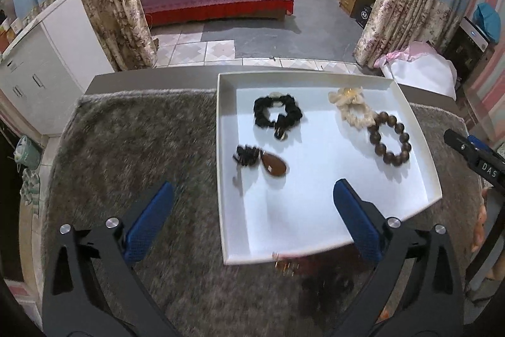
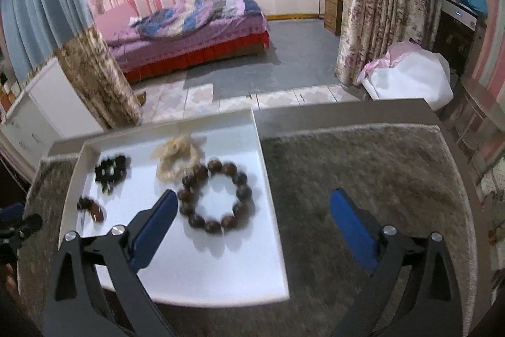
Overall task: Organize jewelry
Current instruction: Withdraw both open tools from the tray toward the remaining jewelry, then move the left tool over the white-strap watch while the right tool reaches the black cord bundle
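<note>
Jaws of both the left gripper [image 1: 252,198] and right gripper [image 2: 254,204] stand wide apart and empty above the white tray [image 1: 318,229], which holds the bead bracelet [image 2: 216,198], black scrunchie [image 1: 277,112], cream scrunchie [image 1: 352,106] and brown clip [image 1: 274,165].

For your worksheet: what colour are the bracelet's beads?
Dark brown; the bracelet shows best in the right wrist view.

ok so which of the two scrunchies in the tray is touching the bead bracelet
The cream scrunchie: its lower edge meets the bead bracelet at the tray's right. The black scrunchie lies apart, further left.
</note>
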`<action>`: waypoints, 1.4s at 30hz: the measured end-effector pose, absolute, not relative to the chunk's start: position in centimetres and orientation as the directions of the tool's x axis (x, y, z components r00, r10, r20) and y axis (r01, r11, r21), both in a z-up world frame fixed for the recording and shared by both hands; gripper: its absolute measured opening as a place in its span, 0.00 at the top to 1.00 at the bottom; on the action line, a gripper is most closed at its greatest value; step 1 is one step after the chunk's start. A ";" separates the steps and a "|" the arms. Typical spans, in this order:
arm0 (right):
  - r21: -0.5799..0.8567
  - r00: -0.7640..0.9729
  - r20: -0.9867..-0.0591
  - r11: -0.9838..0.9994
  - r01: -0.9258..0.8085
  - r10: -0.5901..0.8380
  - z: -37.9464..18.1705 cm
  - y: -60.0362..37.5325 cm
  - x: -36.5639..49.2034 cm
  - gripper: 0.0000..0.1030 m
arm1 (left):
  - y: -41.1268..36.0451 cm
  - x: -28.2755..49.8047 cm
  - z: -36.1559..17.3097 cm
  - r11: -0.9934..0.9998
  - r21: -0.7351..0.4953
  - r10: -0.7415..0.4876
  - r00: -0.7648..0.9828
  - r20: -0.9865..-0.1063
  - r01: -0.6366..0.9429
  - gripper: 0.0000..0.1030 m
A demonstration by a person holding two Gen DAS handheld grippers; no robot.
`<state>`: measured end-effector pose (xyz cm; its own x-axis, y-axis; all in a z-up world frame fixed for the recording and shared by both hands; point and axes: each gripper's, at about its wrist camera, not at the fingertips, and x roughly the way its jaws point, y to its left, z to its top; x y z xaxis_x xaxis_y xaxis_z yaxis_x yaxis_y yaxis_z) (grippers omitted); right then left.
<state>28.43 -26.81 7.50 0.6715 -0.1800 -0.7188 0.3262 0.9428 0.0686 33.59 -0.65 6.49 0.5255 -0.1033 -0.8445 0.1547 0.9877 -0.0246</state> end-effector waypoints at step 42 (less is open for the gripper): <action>0.039 0.567 -0.815 0.965 0.261 -0.120 2.7 -23.0 15.6 0.06 | 4.7 20.0 2.6 0.994 -0.006 -0.056 0.463 -0.885 0.110 0.03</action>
